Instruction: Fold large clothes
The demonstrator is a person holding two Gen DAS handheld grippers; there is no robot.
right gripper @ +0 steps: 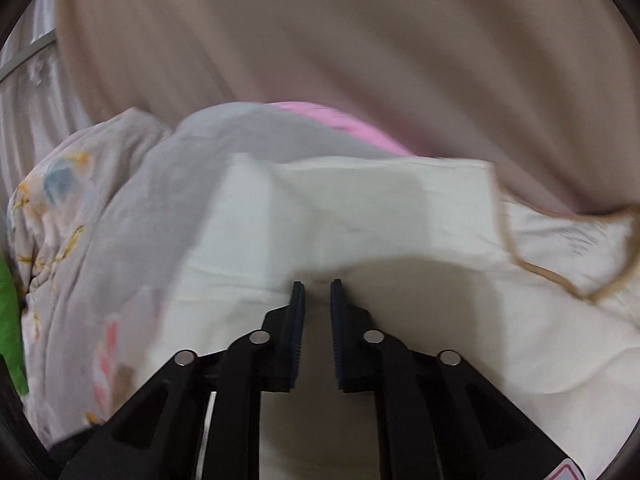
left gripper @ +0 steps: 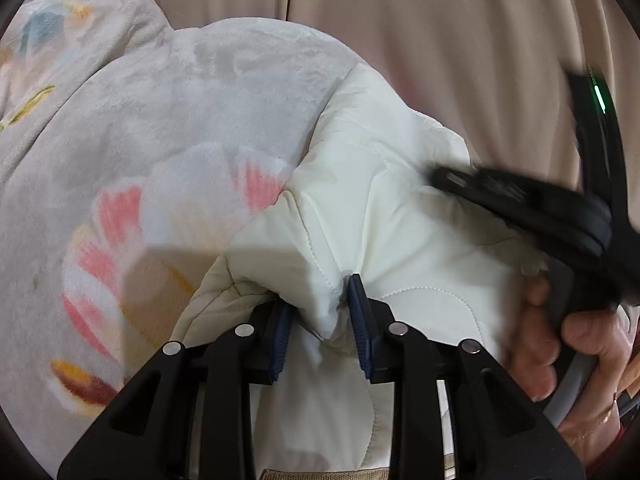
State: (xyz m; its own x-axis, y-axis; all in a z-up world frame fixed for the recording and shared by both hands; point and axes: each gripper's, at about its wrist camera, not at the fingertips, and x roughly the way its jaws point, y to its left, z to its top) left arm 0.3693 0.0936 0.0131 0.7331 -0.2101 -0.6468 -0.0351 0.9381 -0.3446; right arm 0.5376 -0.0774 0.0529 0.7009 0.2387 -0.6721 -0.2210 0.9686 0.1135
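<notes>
A cream quilted garment (left gripper: 360, 200) lies on a flowered grey blanket. My left gripper (left gripper: 320, 300) is shut on a bunched fold of the garment, cloth pinched between its blue pads. The right gripper (left gripper: 560, 216) shows blurred in the left wrist view, held by a hand over the garment's right side. In the right wrist view the garment (right gripper: 360, 208) spreads out ahead with a tan-trimmed part (right gripper: 560, 240) at right. My right gripper (right gripper: 317, 288) has its jaws narrowly apart with the cream cloth between the tips.
The flowered grey blanket (left gripper: 160, 140) covers the surface at left and behind. A beige curtain (left gripper: 400, 20) hangs at the back. A pink cloth (right gripper: 340, 124) shows past the blanket, and a green item (right gripper: 10, 320) sits at the far left edge.
</notes>
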